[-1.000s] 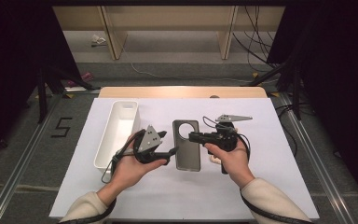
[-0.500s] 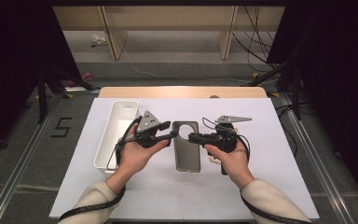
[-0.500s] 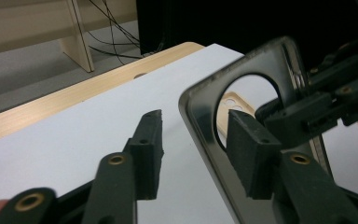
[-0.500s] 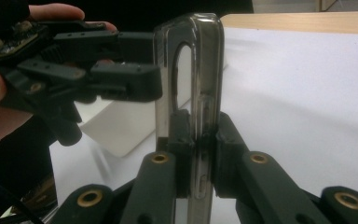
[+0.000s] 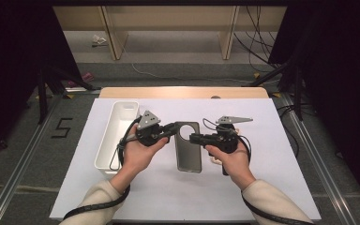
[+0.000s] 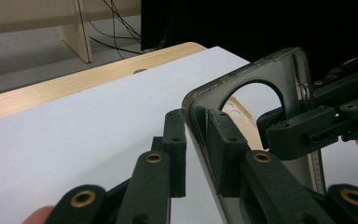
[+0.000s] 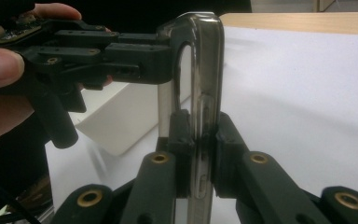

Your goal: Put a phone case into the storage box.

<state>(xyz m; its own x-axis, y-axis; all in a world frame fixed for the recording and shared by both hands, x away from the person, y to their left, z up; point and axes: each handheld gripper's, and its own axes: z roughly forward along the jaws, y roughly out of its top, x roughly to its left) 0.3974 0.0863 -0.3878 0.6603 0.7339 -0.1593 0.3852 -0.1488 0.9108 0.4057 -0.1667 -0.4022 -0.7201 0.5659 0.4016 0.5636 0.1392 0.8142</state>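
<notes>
High view: white tray (image 5: 116, 133) lies along the bench's (image 5: 272, 187) left edge. My left tool (image 5: 172, 128) sits just right of it, at the phone case's (image 5: 188, 152) top left corner. My right tool (image 5: 193, 138) meets the case's right edge near its top.

Left gripper view: the jaws have just been closing and now stand narrow astride the case (image 6: 265, 79) rim beside its round camera cut-out; the far right tool (image 6: 307, 128) grips the opposite rim.

Right gripper view: the case (image 7: 204, 70) stands edge-on, clamped between my right jaws; the left tool (image 7: 161, 56) bites its top corner.

Open white sheet lies toward the bench's right and near edges.
</notes>
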